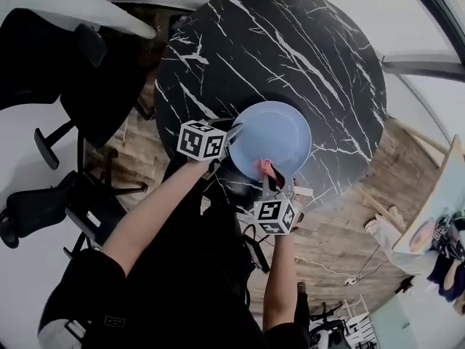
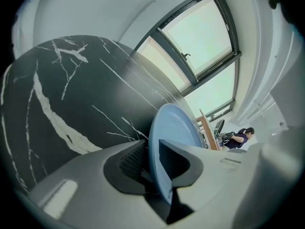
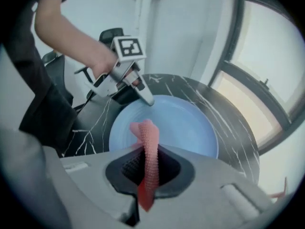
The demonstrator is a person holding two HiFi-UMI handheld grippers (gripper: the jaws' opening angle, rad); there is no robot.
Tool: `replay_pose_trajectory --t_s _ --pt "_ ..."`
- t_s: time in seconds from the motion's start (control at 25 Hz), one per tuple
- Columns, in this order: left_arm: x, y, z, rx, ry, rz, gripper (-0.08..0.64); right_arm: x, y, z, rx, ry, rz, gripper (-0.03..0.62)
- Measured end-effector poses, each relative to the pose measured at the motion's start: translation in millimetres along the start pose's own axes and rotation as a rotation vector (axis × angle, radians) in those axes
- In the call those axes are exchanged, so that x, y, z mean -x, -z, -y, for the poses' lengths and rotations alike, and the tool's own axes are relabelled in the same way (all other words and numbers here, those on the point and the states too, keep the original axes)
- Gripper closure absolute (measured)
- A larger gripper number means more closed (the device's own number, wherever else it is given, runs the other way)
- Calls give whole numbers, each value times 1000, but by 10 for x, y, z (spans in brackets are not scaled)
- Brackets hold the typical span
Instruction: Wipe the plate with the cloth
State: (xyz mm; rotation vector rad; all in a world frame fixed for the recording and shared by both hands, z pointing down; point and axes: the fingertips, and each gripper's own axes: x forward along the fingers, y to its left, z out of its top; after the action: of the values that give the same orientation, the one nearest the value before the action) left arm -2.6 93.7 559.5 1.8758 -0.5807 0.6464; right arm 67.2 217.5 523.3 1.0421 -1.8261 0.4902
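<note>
A pale blue plate (image 1: 272, 133) lies on the black, white-veined tabletop (image 1: 290, 49), on the side nearest the person. The left gripper (image 1: 234, 132) reaches in from the plate's left side, its marker cube just behind it. In the left gripper view the plate's rim stands edge-on between the two jaws. The jaws are spread a little wider than the rim, so it sits between the pads rather than being squeezed by them. The right gripper (image 3: 150, 163) is held over the plate's near edge, pointing steeply down at it. Its jaws are pressed together on a salmon-pink cloth (image 3: 149, 144), which runs as a narrow twisted strip up through the pads. A short end curls over above the jaws and another end hangs below them. Seen from that gripper, the cloth lies in front of the plate's middle, and whether it touches the plate cannot be told. The two grippers are at different parts of the rim, near each other but apart.
</note>
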Motion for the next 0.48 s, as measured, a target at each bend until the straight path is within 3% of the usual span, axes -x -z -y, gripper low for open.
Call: replay_pose_trajectory --t_s 0.16,0.48 --pt "130 -10 56 1 -3 12 455 344 -178 148 -143 64 117 580" --pt "468 -7 257 -65 -13 45 407 1308 -718 630 -531 178 611 577"
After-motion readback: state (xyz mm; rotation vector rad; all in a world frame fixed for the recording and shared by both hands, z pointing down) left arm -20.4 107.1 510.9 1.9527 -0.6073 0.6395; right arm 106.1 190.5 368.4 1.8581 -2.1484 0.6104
